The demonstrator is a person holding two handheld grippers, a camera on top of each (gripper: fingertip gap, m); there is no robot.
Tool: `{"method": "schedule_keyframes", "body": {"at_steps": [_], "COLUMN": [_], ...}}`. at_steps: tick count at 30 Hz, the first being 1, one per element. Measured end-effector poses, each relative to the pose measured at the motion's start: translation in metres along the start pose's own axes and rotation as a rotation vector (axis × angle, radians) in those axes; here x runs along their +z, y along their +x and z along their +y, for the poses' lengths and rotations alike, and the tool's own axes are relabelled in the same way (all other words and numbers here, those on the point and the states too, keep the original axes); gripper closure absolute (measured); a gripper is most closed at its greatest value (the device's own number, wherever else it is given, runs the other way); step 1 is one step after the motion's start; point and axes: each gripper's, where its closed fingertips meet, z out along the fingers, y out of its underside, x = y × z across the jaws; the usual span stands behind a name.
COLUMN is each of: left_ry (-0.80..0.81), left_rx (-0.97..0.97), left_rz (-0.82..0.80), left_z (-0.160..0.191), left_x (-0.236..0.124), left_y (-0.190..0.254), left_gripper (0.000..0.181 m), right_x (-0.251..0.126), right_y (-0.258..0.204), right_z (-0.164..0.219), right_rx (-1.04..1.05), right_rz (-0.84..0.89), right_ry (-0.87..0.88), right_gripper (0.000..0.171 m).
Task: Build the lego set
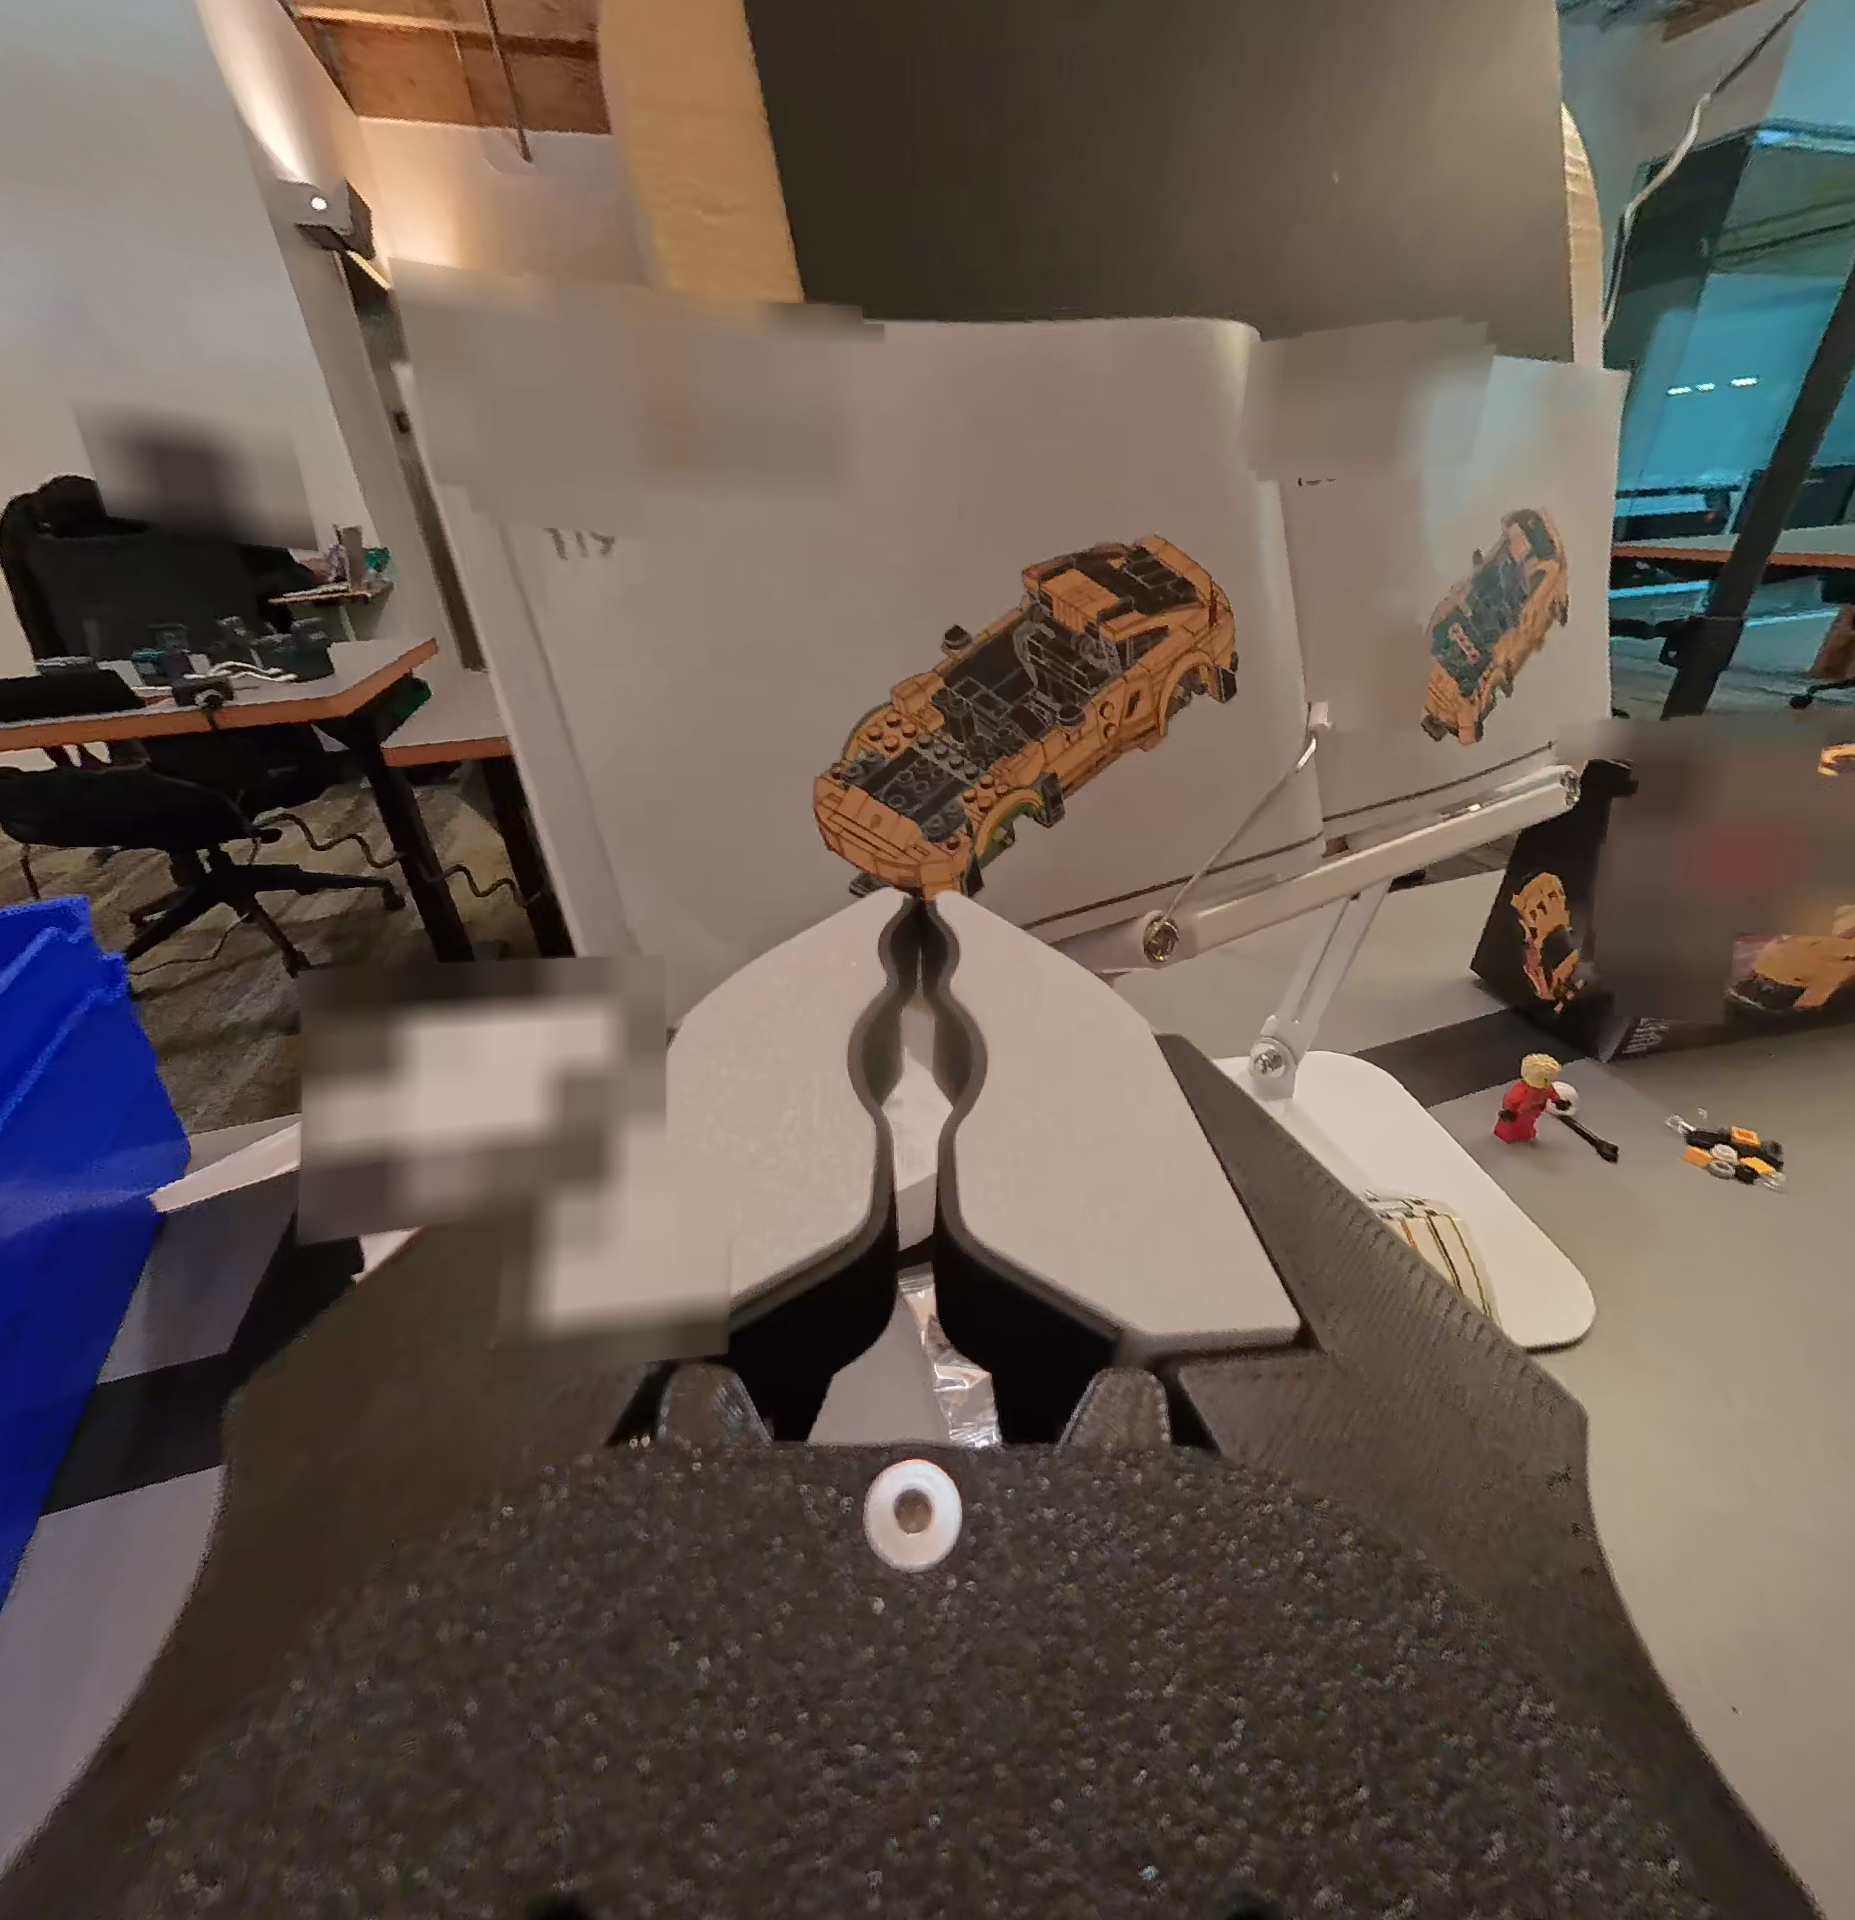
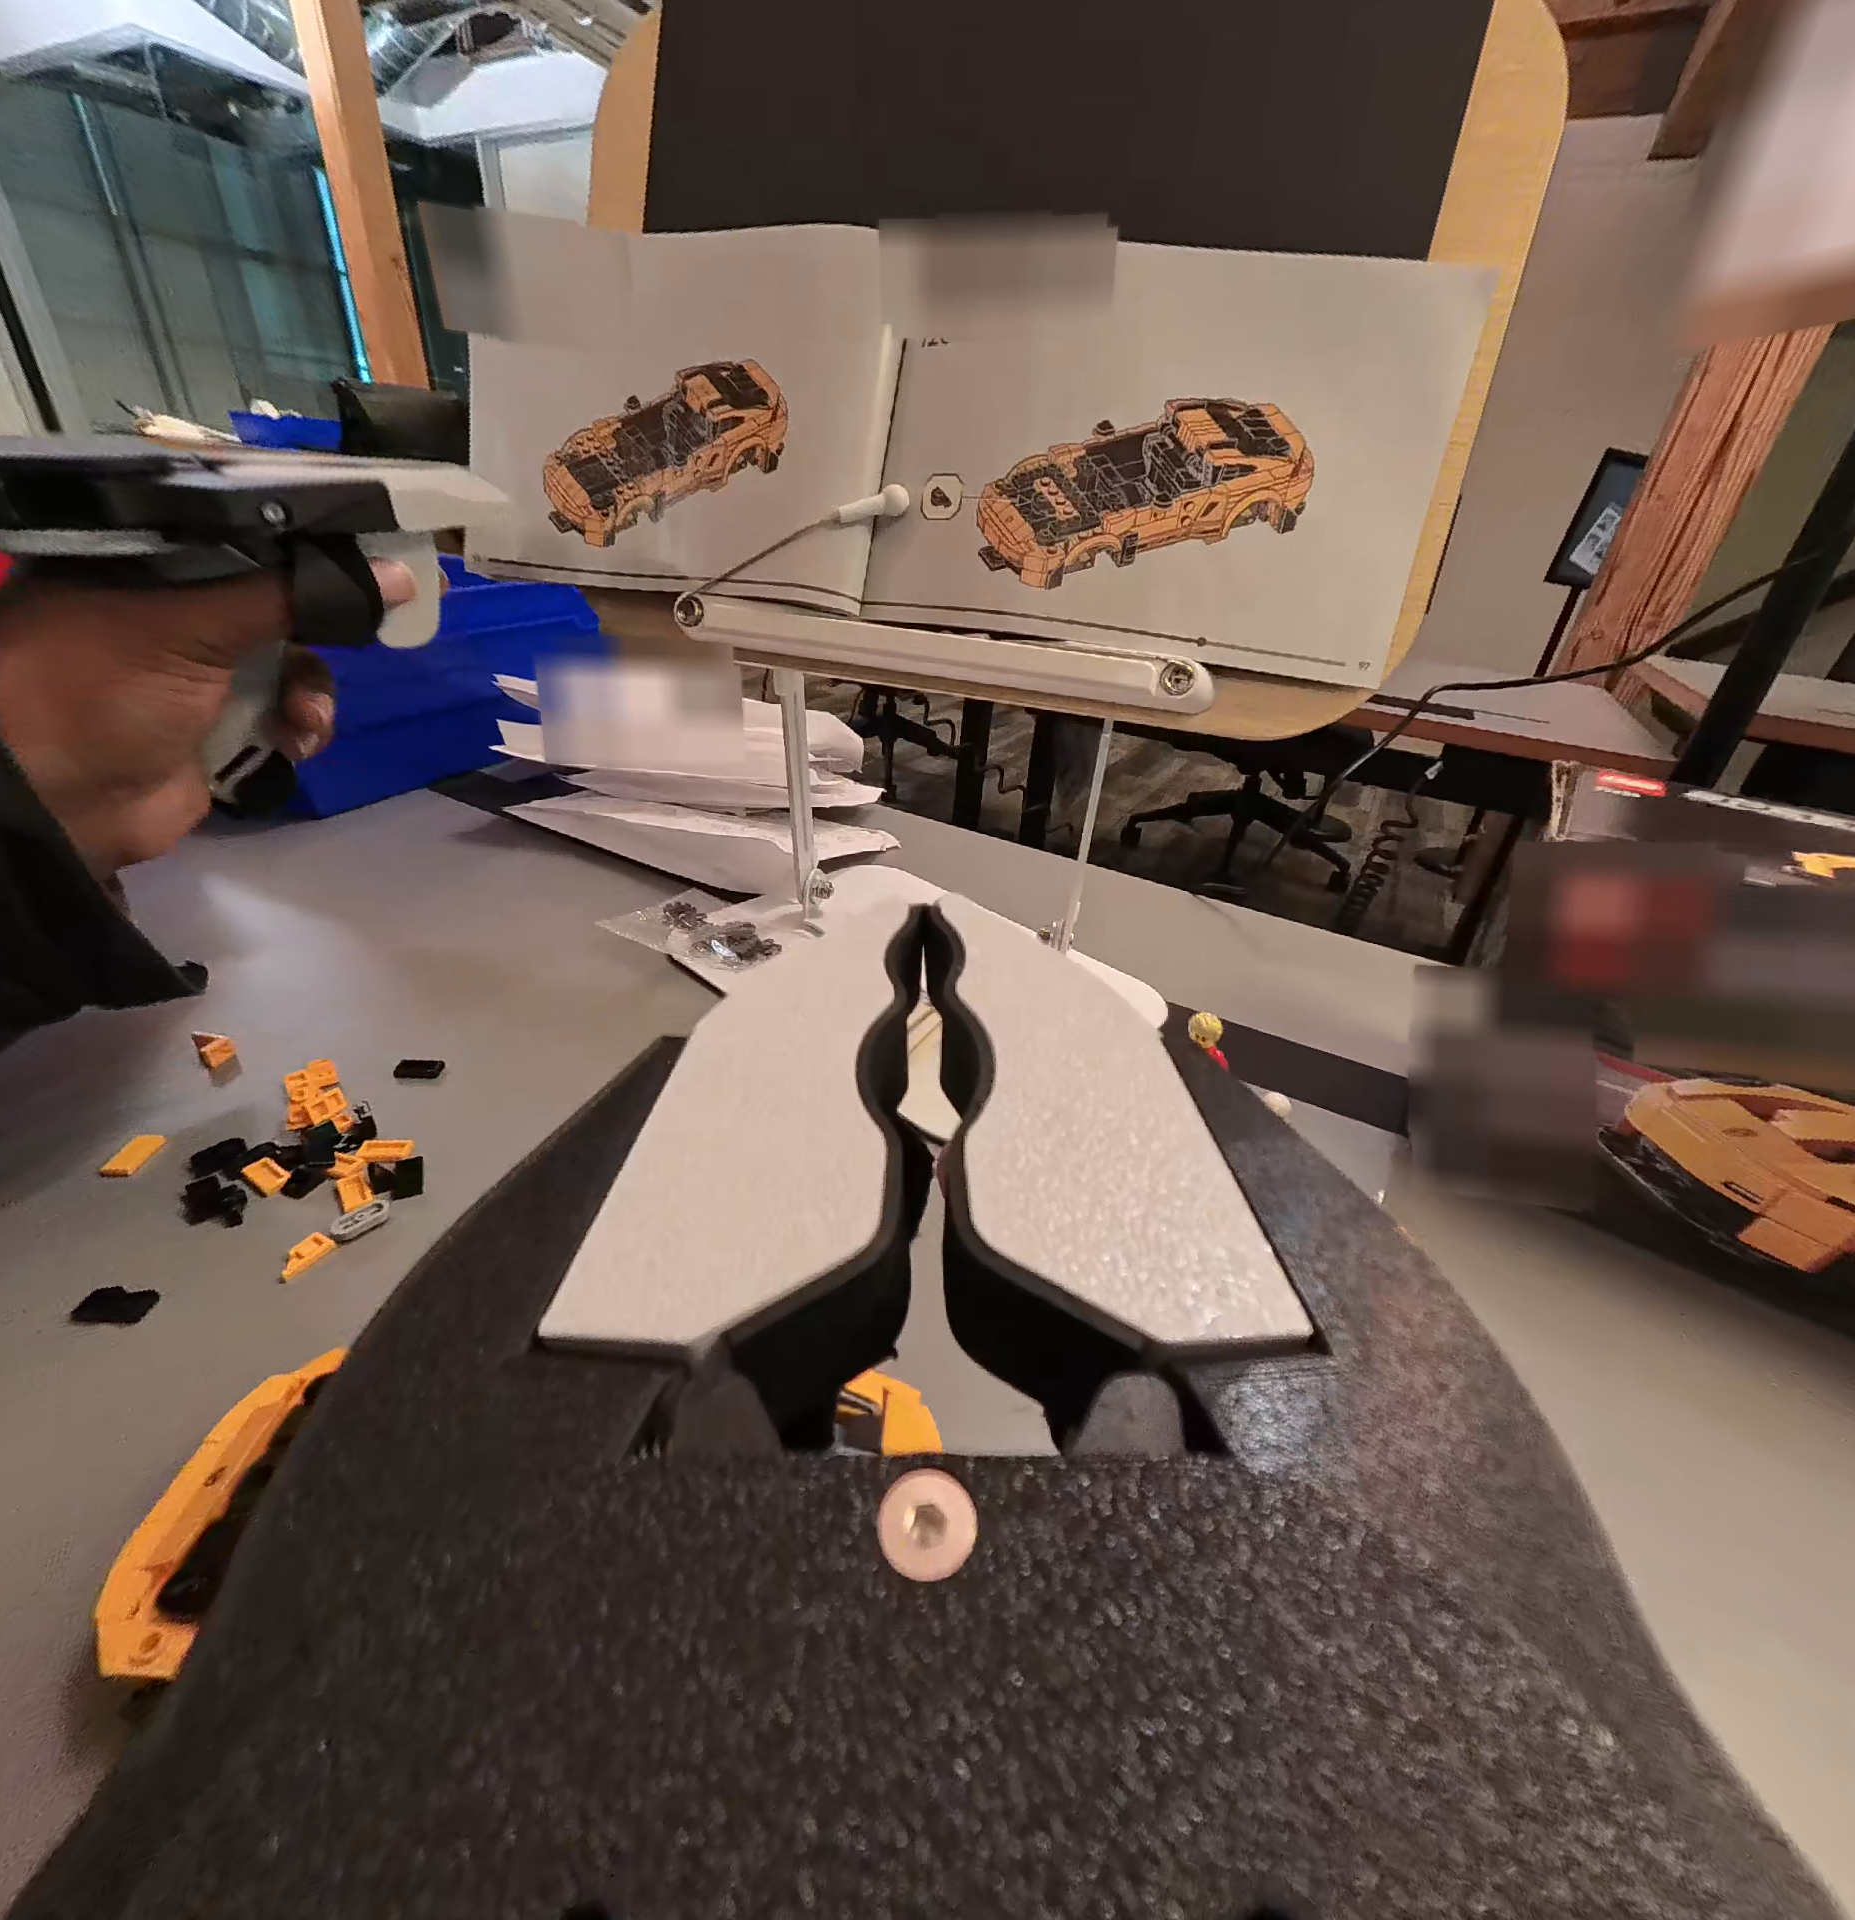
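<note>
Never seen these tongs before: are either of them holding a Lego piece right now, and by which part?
No. Both the left gripper and right gripper are closed with nothing between their tips. The loose bricks lie untouched on the table.

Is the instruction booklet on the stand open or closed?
Open: the instruction booklet shows two facing pages, each with a car drawing, held by the stand's clip.

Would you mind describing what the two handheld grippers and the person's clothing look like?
Each gripper, left and right, has two broad light-grey fingers with wavy black inner pads, on a rough black body with a central screw. From the side, the left gripper shows a black loop around one of the hand's fingers. The sleeve is dark.
</note>
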Motion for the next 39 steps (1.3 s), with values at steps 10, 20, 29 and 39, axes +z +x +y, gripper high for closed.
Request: {"method": "schedule_keyframes", "body": {"at_steps": [10,20,29,39], "left_ry": [0.056,0.102,0.116,0.091], "left_rx": [-0.003,0.041,0.050,0.054], "left_rz": [-0.005,0.032,0.115,0.032], "left_z": [-0.024,-0.047,-0.049,-0.044], "left_x": [-0.009,-0.016,-0.019,-0.020], "left_y": [0.001,0.012,0.019,-0.001], "left_gripper": [0.181,0.181,0.181,0.181], "right_x": [0.000,0.000,0.000,-0.003], "right_y": [0.005,0.011,0.009,0.017], "right_z": [-0.001,-0.001,-0.002,-0.006], "right_rx": [0.034,-0.015,-0.029,-0.052], "right_rz": [0.025,0.059,0.047,0.086], "right_ry": [-0.003,-0.010,-0.005,0.016], "right_gripper": [0.171,0.171,0.171,0.171]}}
